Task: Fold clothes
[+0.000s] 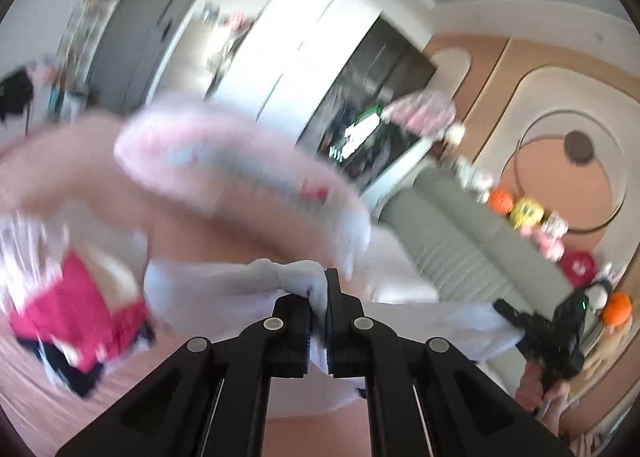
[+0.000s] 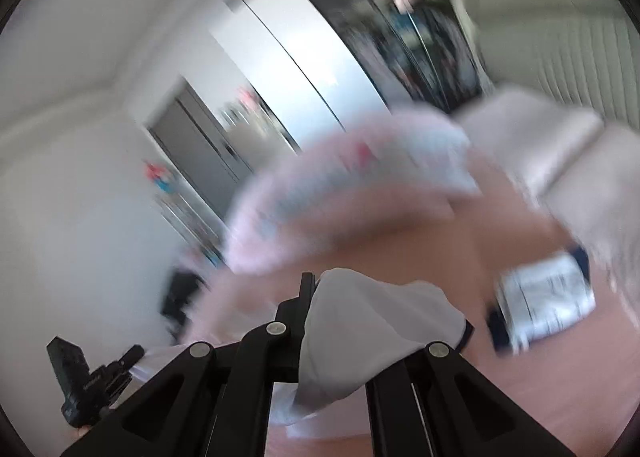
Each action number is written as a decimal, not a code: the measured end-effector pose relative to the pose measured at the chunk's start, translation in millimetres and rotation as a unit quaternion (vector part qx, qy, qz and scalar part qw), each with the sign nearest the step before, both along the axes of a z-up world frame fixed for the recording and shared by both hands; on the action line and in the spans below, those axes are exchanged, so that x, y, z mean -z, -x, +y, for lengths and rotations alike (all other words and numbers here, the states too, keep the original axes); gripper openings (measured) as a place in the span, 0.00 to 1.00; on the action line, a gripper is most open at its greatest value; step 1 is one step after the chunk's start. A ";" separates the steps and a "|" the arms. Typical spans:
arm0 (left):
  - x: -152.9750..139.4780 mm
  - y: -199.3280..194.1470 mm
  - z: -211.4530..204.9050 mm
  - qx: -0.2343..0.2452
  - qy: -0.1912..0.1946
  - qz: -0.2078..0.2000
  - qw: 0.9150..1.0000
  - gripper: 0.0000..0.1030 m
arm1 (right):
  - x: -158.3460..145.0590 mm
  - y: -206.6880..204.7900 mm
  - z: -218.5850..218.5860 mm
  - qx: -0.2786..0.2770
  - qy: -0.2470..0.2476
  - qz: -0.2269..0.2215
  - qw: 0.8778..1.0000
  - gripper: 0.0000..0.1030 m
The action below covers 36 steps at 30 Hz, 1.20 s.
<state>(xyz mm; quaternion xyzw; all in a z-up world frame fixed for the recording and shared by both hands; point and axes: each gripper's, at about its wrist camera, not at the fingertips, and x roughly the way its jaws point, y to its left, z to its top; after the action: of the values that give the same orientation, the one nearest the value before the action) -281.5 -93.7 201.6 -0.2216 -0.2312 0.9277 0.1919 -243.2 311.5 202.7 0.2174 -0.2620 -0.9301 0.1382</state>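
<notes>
White garment (image 1: 224,289) held aloft, clamped by left gripper (image 1: 319,317) and right gripper (image 2: 316,321); folding not yet begun, pile (image 1: 80,321) left

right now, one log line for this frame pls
step: lifting garment | left gripper: shut on white garment | right gripper: shut on white garment | under: pink bed | views: blurred
</notes>
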 end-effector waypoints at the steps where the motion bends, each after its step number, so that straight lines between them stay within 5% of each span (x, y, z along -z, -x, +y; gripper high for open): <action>1: -13.0 -6.6 -2.6 -0.002 -0.001 0.009 1.000 0.04 | -18.7 -8.8 0.5 0.000 0.002 0.020 1.000 0.03; 5: -13.8 -39.7 -20.2 -0.016 -0.010 0.012 1.000 0.04 | -36.4 -44.1 3.3 -0.008 0.023 0.048 0.999 0.03; 8: 26.2 -57.6 -31.7 -0.016 -0.025 -0.024 0.999 0.04 | 0.4 -65.3 3.7 -0.018 0.034 0.019 0.999 0.03; 11: 110.1 -63.8 -30.9 -0.023 -0.022 -0.103 0.994 0.04 | 75.7 -72.9 3.7 -0.022 0.032 -0.048 0.998 0.03; 13: 189.7 -61.9 -31.9 -0.022 -0.019 -0.180 0.983 0.04 | 137.3 -75.5 1.4 -0.019 0.021 -0.101 0.994 0.03; 18: 336.1 -51.5 -25.4 -0.021 0.026 -0.309 0.951 0.05 | 319.3 -74.2 -5.5 0.001 0.001 -0.273 0.962 0.03; 21: 388.5 -51.1 -21.1 -0.017 0.039 -0.353 0.934 0.06 | 344.4 -86.1 -10.6 -0.005 0.000 -0.300 0.954 0.06; 24: 388.9 -67.9 -22.8 -0.016 0.027 -0.331 0.943 0.14 | 349.0 -101.2 -17.3 -0.013 -0.004 -0.306 0.952 0.05; 27: 378.8 -93.8 -26.0 -0.020 0.016 -0.305 0.952 0.46 | 353.7 -116.3 -24.0 -0.022 -0.008 -0.313 0.950 0.07; 32: 360.1 -143.4 -21.5 -0.040 0.038 -0.286 0.957 0.47 | 361.5 -141.5 -35.1 -0.037 -0.015 -0.323 0.945 0.11; 36: 382.3 -146.0 18.1 0.053 0.077 -0.319 0.943 0.36 | 361.9 -146.4 -40.9 -0.039 -0.029 -0.324 0.945 0.11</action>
<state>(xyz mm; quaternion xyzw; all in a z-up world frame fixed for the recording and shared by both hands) -135.4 -75.6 -180.7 -0.5322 -0.1959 0.8117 0.1394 -96.8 270.7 -159.1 0.5207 -0.2572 -0.8105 0.0759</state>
